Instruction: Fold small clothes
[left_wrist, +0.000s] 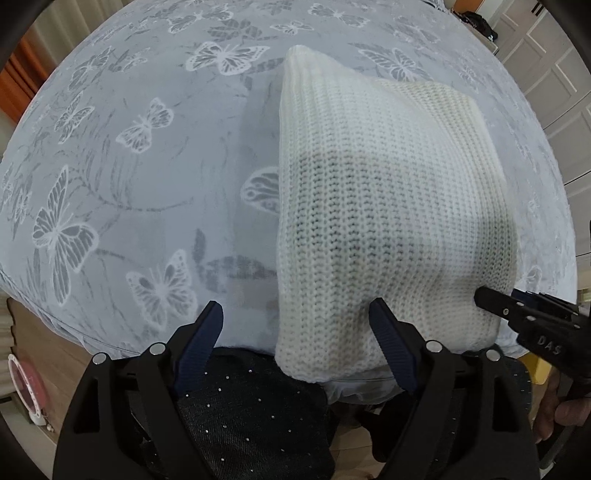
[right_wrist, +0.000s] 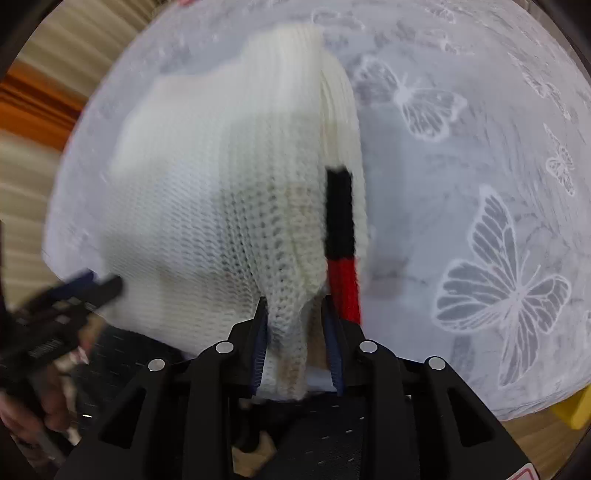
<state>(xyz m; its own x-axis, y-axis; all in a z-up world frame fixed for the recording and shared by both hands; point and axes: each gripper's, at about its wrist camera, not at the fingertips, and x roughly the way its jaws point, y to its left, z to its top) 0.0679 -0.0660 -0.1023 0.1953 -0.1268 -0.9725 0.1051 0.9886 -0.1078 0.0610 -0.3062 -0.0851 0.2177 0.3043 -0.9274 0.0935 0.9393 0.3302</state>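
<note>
A white knitted garment (left_wrist: 388, 206) lies folded on the butterfly-print bedspread (left_wrist: 129, 166), its near edge hanging over the front of the bed. My left gripper (left_wrist: 295, 314) is open, with its right finger against the garment's near edge. In the right wrist view the same garment (right_wrist: 207, 184) shows a black and red striped band (right_wrist: 341, 240) along its right side. My right gripper (right_wrist: 293, 306) is shut on a bunched fold of the knit at its near edge. The right gripper also shows in the left wrist view (left_wrist: 491, 301) at the garment's right corner.
The bedspread (right_wrist: 461, 184) spreads far to the left and back. White cabinet doors (left_wrist: 554, 74) stand at the far right. A pink and white round object (left_wrist: 26, 384) sits low at the left. A person's dark studded clothing (left_wrist: 251, 406) is just below the grippers.
</note>
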